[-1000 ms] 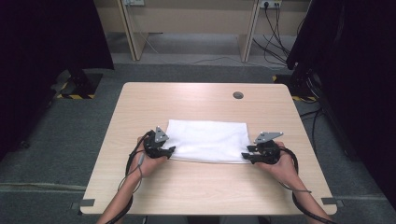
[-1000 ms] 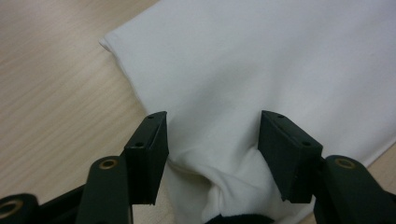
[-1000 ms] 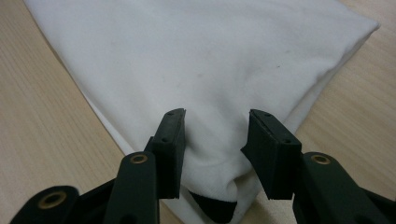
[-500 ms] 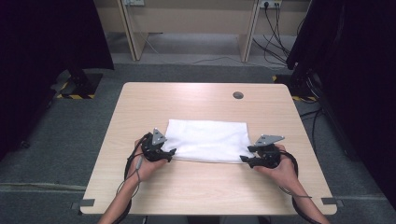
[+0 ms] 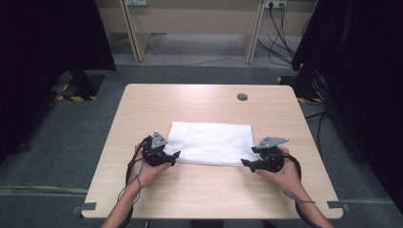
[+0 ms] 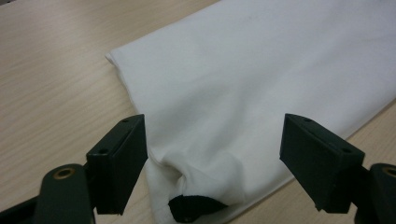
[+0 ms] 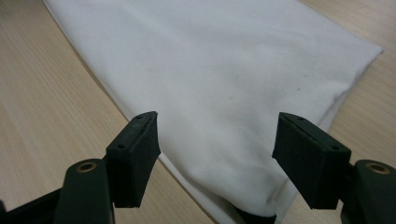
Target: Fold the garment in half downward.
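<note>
A folded white cloth [image 5: 210, 143] lies flat on the wooden table [image 5: 214, 104], a little toward the near side. My left gripper [image 5: 175, 156] sits at the cloth's near left corner, jaws wide open over the cloth [image 6: 224, 93], which bunches slightly there around a small black tag [image 6: 194, 205]. My right gripper [image 5: 246, 163] sits at the near right corner, jaws also spread apart over the cloth [image 7: 210, 74]. Neither gripper holds anything.
A round cable hole [image 5: 242, 97] is set in the table near its far right. Bare wood surrounds the cloth on all sides. Black curtains and cables stand beyond the table's right edge.
Both grippers have drawn back slightly toward the near edge from the cloth's corners. The cloth lies as before.
</note>
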A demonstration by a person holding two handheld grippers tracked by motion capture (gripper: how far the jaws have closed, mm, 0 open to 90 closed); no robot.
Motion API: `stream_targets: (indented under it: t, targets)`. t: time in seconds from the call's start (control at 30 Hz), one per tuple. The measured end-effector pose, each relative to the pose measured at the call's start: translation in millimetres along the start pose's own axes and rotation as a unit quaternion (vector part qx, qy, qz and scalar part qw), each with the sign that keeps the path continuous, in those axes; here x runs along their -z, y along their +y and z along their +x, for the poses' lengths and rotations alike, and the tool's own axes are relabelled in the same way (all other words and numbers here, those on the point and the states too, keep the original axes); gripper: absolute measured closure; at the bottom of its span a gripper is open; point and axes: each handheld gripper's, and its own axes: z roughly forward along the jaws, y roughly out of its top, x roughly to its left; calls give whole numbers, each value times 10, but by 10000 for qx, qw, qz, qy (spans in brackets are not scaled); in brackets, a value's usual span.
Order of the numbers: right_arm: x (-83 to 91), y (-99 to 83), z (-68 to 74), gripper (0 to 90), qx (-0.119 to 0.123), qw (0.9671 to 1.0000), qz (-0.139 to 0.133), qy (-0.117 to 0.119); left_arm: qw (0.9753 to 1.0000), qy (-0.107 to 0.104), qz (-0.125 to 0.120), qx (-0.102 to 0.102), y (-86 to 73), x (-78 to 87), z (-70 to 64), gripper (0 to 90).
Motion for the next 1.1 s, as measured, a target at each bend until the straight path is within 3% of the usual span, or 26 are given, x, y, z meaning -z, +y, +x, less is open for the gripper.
stream_targets:
  t: [0.2, 0.33, 0.63, 1.1]
  targets:
    - [10, 63, 74, 284, 35, 10000, -44, 44, 9999, -3, -130, 58, 19, 82, -40, 206]
    - [-1, 85, 134, 268, 88, 9999, -32, 102, 9999, -14, -160, -9, 18, 131, -101, 196]
    - [10, 74, 244, 219, 43, 9998, 5, 216, 9993, -204, -295, 83, -76, 245, -270, 174]
    - [74, 29, 372, 153, -9, 9994, 17, 351, 9984, -346, -389, 206, -246, 414, -358, 147]
